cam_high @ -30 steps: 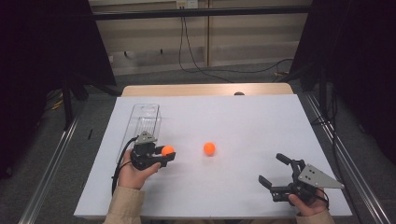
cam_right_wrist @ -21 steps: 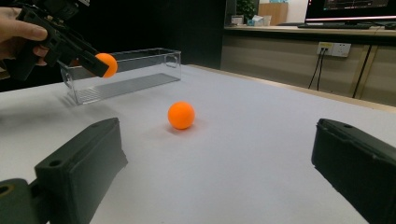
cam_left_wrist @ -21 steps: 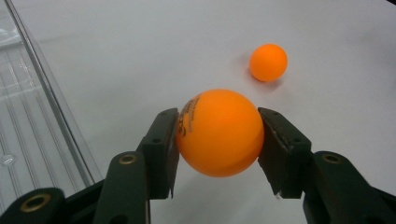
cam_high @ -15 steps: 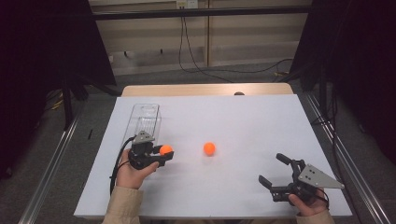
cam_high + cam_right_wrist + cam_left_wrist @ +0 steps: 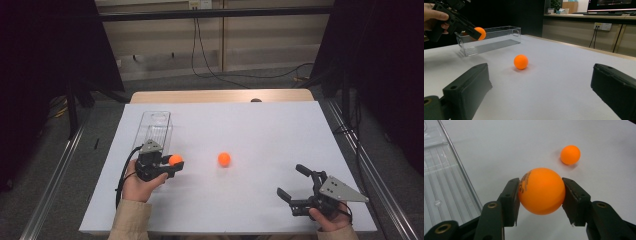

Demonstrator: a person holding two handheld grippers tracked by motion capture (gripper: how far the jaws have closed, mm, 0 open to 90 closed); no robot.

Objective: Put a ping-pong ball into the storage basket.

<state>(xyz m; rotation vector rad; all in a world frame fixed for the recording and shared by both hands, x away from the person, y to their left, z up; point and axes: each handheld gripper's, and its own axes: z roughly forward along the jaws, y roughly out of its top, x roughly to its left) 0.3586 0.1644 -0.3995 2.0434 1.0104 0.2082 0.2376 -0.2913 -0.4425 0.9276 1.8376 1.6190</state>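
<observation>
Clear bin [image 5: 155,127] is blocking the far-left side, just beside the left gripper [image 5: 172,162]; loose ball [image 5: 224,159] is sitting mid-table [image 5: 260,125]; rest of the surface, incl. right half, is lying open.

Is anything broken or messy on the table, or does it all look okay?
Nothing stands out. The clear plastic box sits upright and whole on the white table. One orange ball is held neatly between the jaws of the left gripper, and the other orange ball rests on the table by itself. Nothing is spilled or cracked.
</observation>
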